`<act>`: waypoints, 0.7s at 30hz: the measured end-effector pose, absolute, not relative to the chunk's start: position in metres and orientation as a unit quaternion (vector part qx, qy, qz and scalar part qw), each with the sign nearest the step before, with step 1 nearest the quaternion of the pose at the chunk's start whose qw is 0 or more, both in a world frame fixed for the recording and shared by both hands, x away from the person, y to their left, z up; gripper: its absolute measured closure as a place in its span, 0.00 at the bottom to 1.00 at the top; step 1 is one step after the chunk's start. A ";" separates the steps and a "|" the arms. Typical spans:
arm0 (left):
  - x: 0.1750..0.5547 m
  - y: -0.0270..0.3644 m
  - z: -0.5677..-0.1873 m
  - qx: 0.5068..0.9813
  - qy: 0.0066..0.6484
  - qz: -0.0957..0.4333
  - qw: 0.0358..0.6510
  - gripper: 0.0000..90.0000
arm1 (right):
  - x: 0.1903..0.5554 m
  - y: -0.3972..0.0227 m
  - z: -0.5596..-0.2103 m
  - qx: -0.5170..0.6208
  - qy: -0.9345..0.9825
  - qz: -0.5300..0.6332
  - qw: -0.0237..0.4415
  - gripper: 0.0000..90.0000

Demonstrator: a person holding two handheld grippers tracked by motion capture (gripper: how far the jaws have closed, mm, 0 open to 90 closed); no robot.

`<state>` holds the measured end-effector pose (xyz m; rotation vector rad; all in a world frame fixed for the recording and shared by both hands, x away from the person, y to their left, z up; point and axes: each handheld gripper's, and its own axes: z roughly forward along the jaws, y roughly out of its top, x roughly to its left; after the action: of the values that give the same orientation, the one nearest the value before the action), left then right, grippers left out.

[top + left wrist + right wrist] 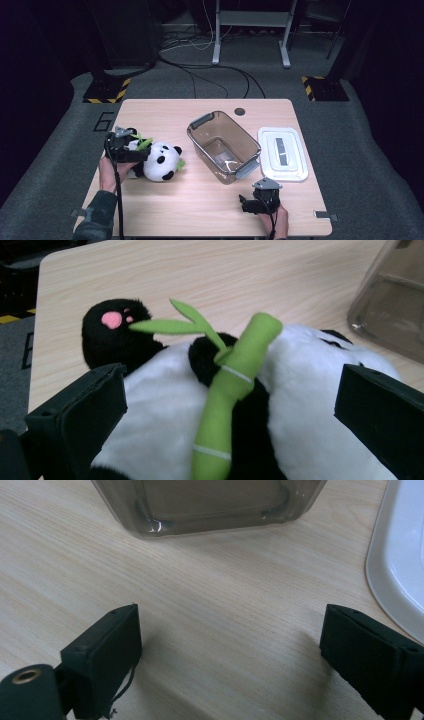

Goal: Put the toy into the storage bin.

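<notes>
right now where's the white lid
In the high view the white lid lies flat on the table's right side, just right of the clear bin, with the right hand-held gripper nearer the person.

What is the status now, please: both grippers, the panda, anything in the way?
Left gripper shut on panda. Right gripper open, holding nothing, over the table. Open bin right of the panda; nothing between them.
</notes>
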<state>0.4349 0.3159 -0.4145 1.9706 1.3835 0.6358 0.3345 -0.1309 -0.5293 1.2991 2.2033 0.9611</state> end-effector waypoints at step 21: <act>0.437 0.305 -0.443 0.762 0.512 0.281 0.281 0.73 | 0.334 -0.131 -0.529 0.467 0.787 0.348 0.204 0.13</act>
<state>0.4369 0.3053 -0.4432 2.0413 1.3734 0.7523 0.3340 -0.1310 -0.5292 1.3022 2.1947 0.9713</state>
